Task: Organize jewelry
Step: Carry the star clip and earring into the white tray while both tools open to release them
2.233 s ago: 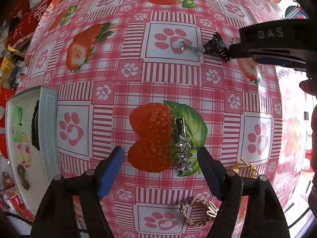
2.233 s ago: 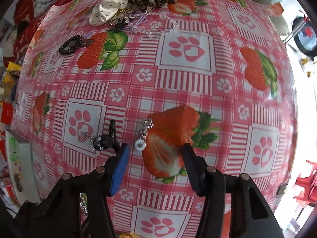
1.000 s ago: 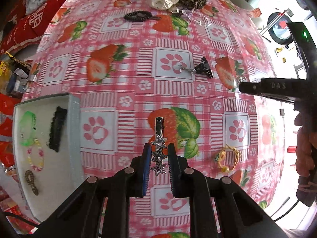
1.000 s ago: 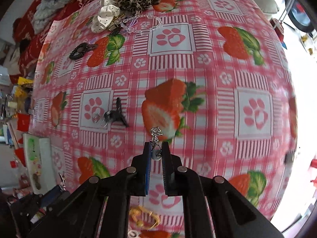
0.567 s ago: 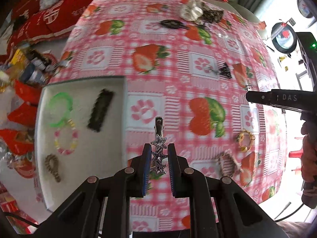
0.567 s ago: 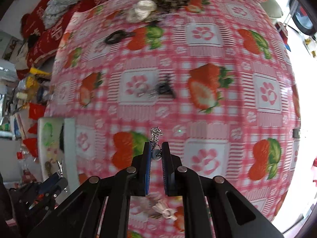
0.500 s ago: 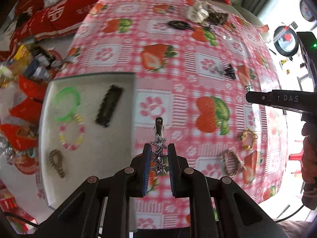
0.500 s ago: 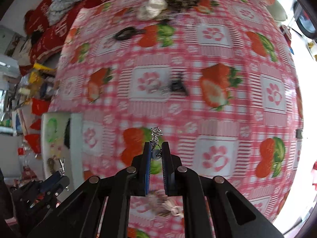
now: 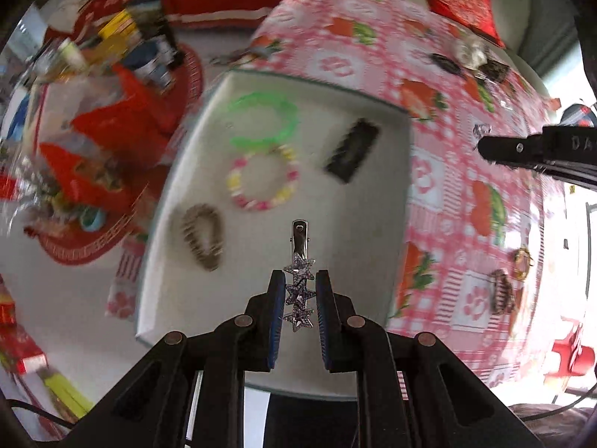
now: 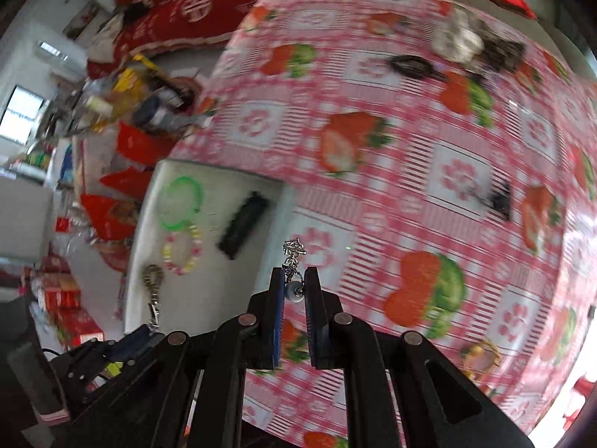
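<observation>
My left gripper (image 9: 297, 300) is shut on a silver star hair clip (image 9: 299, 276) and holds it above the white tray (image 9: 373, 231). The tray holds a green bracelet (image 9: 265, 121), a beaded bracelet (image 9: 263, 179), a black hair clip (image 9: 352, 149) and a brown braided piece (image 9: 201, 235). My right gripper (image 10: 294, 291) is shut on a small silver earring (image 10: 293, 261) with a pale bead, held above the tablecloth near the tray's right wall (image 10: 276, 231). It also shows at the right of the left wrist view (image 9: 481, 145).
The pink strawberry tablecloth (image 10: 410, 149) carries a black bow clip (image 10: 498, 198), a black hair tie (image 10: 410, 65), scrunchies (image 10: 474, 46) at the far edge, and gold (image 9: 522, 257) and braided (image 9: 502, 293) pieces at the right. Red packets and clutter (image 9: 112, 86) lie left of the tray.
Both grippers closed on their pieces, lifted them and swung left; the left one now hangs over the tray, the right one has come close to the tray's edge.
</observation>
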Available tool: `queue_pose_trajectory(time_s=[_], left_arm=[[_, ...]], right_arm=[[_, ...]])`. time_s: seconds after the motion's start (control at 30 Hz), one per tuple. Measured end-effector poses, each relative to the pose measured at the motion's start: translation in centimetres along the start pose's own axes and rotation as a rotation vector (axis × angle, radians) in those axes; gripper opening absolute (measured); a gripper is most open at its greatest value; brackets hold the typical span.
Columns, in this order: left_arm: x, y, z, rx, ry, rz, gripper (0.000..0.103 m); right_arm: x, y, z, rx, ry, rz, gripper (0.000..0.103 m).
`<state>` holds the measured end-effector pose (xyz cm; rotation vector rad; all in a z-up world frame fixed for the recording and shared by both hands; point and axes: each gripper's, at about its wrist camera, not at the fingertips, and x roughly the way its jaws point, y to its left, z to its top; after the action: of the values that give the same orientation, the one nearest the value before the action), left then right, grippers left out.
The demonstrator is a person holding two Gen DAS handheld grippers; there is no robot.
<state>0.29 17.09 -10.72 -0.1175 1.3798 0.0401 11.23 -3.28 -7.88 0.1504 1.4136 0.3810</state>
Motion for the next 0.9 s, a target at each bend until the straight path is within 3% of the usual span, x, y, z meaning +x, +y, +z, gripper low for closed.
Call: queue_pose_trajectory(time_s=[0.37,0.7,0.9], left_arm=[[2.6,6.3,-1.7,-0.114,0.038,0.041,0.023],[5.0,7.4,-1.5,-0.115,0.053,0.051,0.023],[6.0,7.4,-1.8,-0.113,0.064,0.055,0.023]], right_arm=[[4.9,7.9,1.8,-0.118,0.060,0.028,0.011],[9.7,9.9,4.2,-0.129,0.099,-0.006,0.011],[10.5,11.3,5.8,-0.147,0.087,0.028,0.011]])
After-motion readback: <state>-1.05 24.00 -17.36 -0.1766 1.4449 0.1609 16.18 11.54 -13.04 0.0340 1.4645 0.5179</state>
